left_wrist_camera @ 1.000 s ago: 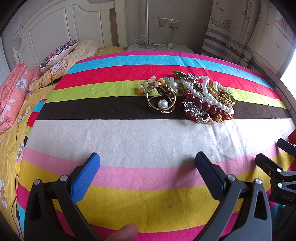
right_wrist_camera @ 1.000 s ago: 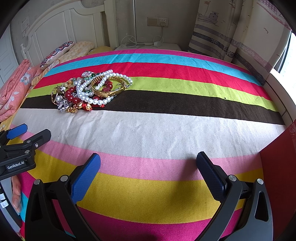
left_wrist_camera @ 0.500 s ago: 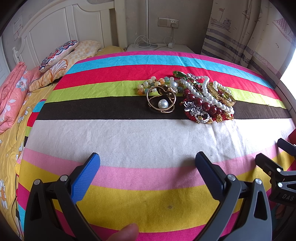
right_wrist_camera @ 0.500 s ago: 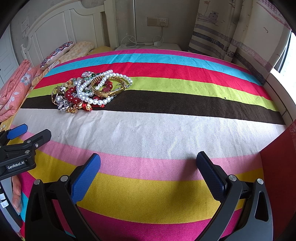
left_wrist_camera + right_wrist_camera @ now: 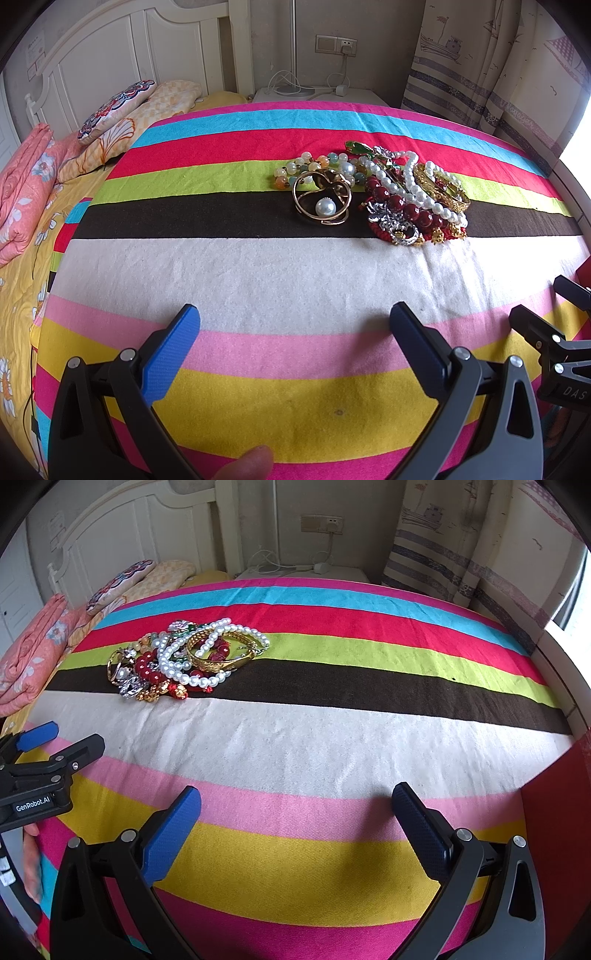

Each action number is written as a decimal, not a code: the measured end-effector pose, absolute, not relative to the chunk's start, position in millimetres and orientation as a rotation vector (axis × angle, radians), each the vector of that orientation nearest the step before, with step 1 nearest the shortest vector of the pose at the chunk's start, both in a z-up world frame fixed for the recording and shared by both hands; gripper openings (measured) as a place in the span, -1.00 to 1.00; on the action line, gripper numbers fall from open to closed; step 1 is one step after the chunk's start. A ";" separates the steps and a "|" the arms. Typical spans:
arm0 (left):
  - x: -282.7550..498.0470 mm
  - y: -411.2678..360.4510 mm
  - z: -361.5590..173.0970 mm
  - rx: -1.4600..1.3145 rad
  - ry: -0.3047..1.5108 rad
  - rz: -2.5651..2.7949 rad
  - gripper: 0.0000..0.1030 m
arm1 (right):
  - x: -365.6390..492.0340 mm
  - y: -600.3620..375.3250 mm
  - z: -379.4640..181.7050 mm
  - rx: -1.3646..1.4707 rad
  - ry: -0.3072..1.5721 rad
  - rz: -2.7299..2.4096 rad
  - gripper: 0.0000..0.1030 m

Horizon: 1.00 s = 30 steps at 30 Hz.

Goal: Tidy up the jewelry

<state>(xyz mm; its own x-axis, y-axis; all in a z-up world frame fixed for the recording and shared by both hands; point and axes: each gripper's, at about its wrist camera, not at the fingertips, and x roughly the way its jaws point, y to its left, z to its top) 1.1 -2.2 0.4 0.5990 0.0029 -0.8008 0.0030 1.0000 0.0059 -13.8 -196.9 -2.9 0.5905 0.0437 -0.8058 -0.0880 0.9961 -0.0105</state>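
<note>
A heap of jewelry [image 5: 391, 192] lies on the striped bedspread [image 5: 258, 266], across the green and dark brown stripes. It holds a gold ring brooch with a pearl [image 5: 322, 201], a white pearl strand [image 5: 417, 188], dark red beads [image 5: 406, 206], a gold bangle [image 5: 443, 188] and pastel beads [image 5: 306, 166]. The heap also shows far left in the right wrist view [image 5: 184, 657]. My left gripper [image 5: 295, 325] is open and empty, well short of the heap. My right gripper [image 5: 297, 805] is open and empty, to the right of the heap.
Pillows [image 5: 122, 110] and a folded pink quilt [image 5: 18, 192] lie at the bed's left by the white headboard [image 5: 110, 55]. A nightstand [image 5: 317, 94] with cables stands behind. Curtains [image 5: 498, 74] hang at the right. A red object [image 5: 557, 842] sits at the right edge.
</note>
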 end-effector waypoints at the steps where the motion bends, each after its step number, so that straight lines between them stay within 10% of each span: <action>1: 1.3 -2.4 0.4 0.008 0.929 0.001 0.96 | -14.2 -201.5 -1.2 -0.018 0.926 0.116 0.91; 7: -1.9 0.3 0.8 0.004 0.928 -0.019 0.96 | -15.7 -209.4 19.3 0.081 0.803 0.241 0.90; 17: -45.8 108.9 31.6 -0.558 0.612 0.066 0.96 | 40.7 -146.3 33.4 -0.154 0.758 0.379 -0.38; 30: -42.3 92.7 39.8 -0.465 0.611 0.092 0.96 | 65.6 -122.5 13.0 -0.423 0.835 0.510 -0.50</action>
<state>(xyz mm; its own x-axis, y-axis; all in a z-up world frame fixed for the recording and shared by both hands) -42.3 92.7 39.8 0.8183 -0.0518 -0.5724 -0.2186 0.8931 -0.3932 65.6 -122.5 13.0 0.5648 0.2578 -0.7840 -0.5792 0.8005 -0.1540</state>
